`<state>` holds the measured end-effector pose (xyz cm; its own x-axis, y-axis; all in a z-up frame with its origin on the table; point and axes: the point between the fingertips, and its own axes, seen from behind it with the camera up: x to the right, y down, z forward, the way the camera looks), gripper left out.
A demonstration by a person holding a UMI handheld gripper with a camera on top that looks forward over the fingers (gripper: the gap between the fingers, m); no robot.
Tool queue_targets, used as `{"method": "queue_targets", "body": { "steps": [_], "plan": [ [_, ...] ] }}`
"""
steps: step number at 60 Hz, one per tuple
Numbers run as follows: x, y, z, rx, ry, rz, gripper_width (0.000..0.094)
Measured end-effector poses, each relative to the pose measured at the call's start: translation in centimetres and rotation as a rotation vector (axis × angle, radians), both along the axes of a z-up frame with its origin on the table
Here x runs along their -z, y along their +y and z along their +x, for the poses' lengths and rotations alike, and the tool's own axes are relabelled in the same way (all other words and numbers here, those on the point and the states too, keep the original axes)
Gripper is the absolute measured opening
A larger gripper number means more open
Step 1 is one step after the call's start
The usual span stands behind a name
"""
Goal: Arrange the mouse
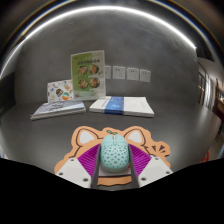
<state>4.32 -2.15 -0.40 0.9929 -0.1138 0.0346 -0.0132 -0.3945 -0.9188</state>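
A mint-green perforated mouse (pixel 113 155) sits between my two fingers, over an orange cat-shaped mouse mat (pixel 82 138) with a white rim on the grey table. My gripper (pixel 113 150) is shut on the mouse: the purple pads (pixel 91 160) touch its left and right sides. The mouse's rear end is hidden low between the fingers. I cannot tell whether the mouse rests on the mat or is held just above it.
Beyond the mat lie a thin booklet (pixel 57 110) on the left and a white-and-blue stack of papers (pixel 123 105) in the middle. An upright printed card (pixel 87 72) stands behind them, against a wall with sockets (pixel 130 73).
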Motion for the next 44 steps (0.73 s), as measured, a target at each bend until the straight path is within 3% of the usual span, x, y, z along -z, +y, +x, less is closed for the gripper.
{"method": "queue_targets", "body": {
  "steps": [9,14,15,18,22,31,44],
  "plan": [
    [-0.1,0.0,0.0,-0.047,0.007,-0.019,0.0568],
    [0.1,-0.6,0.3,-0.079,0.028,-0.073,0.0711],
    [0.2,-0.8,0.3,-0.087,0.036,-0.086,0.0796],
    [0.3,-1.6,0.2,-0.111,0.065,-0.123,0.0901],
    [0.1,-3.2,-0.1,-0.156,0.097,-0.141,0.0842],
    [-0.9,-7.5,1.1,-0.227,0.148,-0.122,0.0855],
    [-1.6,-15.4,9.5,-0.248,0.142,-0.105,0.0854]
  ]
}}
